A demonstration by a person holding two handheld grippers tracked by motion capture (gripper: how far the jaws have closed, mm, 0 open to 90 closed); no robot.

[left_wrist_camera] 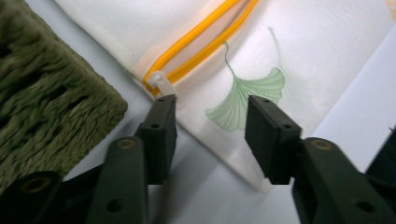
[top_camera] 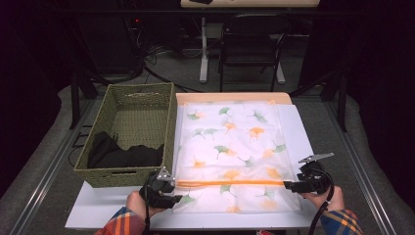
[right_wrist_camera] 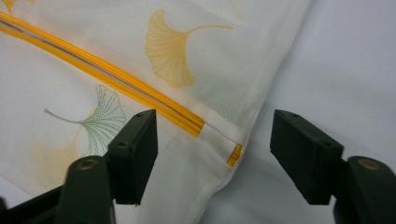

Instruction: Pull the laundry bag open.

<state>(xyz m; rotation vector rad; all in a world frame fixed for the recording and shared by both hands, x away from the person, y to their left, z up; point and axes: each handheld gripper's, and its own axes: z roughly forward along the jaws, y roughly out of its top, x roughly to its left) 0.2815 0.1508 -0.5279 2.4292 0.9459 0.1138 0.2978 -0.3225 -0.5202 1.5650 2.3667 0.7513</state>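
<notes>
Now you are hovering both grippers over the white leaf-printed mesh bag lying flat beside the wicker basket. Left gripper is standing half open by the zipper pull at the bag's left edge; right gripper is gaping wide over the right edge, holding nothing. No writing is readable.

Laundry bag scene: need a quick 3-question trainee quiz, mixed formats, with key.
1. True or false: the left gripper has its jaws clamped on the white zipper pull.
2. What lies inside the green woven basket? A) black cloth B) orange towels C) nothing
3. Fill in: the right gripper sits open at the end of the orange ____ of the mesh laundry bag.

Key:
1. False: the jaws stand apart, the pull just beyond one fingertip.
2. A, black cloth.
3. zipper.
</notes>
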